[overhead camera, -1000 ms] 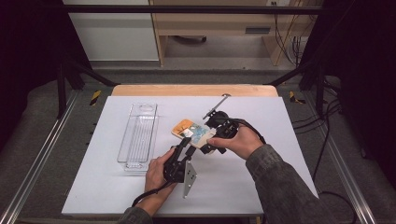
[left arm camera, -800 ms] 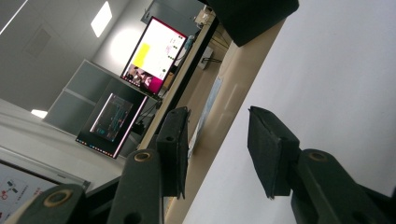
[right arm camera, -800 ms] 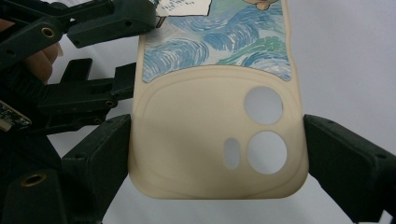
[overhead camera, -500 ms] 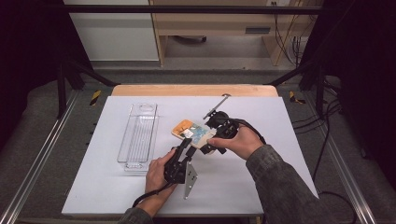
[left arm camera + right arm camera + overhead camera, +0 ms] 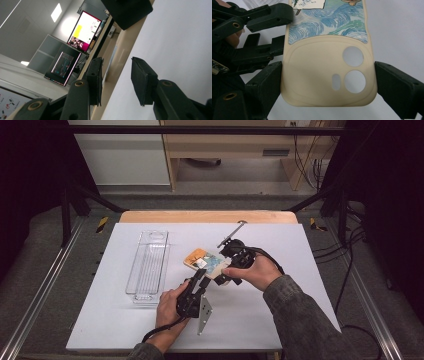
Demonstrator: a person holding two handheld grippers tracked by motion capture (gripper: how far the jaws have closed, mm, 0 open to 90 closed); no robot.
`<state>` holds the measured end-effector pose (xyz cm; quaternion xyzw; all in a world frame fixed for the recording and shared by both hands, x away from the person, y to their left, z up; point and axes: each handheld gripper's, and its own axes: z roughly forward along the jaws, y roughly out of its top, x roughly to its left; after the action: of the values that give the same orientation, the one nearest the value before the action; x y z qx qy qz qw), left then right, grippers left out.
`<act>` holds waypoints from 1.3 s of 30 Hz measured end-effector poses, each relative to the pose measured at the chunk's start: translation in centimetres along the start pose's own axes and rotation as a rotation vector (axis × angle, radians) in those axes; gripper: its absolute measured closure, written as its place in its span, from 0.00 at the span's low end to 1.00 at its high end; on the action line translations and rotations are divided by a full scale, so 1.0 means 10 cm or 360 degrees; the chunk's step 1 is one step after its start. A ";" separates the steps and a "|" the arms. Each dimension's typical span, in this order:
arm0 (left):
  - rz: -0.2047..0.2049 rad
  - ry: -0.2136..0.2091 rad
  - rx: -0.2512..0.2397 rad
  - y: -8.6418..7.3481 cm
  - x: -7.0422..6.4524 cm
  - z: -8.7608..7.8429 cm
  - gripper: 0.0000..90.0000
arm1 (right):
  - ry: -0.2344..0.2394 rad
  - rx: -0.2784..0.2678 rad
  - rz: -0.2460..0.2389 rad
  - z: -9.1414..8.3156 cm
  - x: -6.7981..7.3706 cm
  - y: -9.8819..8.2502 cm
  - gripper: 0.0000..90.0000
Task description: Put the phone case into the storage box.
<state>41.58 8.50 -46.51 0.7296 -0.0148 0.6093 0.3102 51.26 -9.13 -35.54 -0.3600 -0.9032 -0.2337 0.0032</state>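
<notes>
While my right claw clamps the cream end of the phone case across its width at the centre of the frame, my left claw sits just left of it, jaws partly apart, lately narrowing, nothing between them; clear tray lies at left.
</notes>
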 end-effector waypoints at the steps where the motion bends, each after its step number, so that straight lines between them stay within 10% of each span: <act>1: -0.0003 0.0001 0.0000 0.00 0.00 0.00 0.68 | 0.0000 0.0000 0.0000 0.00 0.00 0.00 0.13; 39: 0.0001 0.0027 -0.0015 0.00 0.00 -0.02 0.70 | 0.0102 -0.0028 0.0087 0.00 -0.09 -0.04 0.13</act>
<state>41.39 8.63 -46.46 0.7229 -0.0154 0.6154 0.3136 51.67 -9.99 -35.89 -0.3769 -0.8903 -0.2530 0.0354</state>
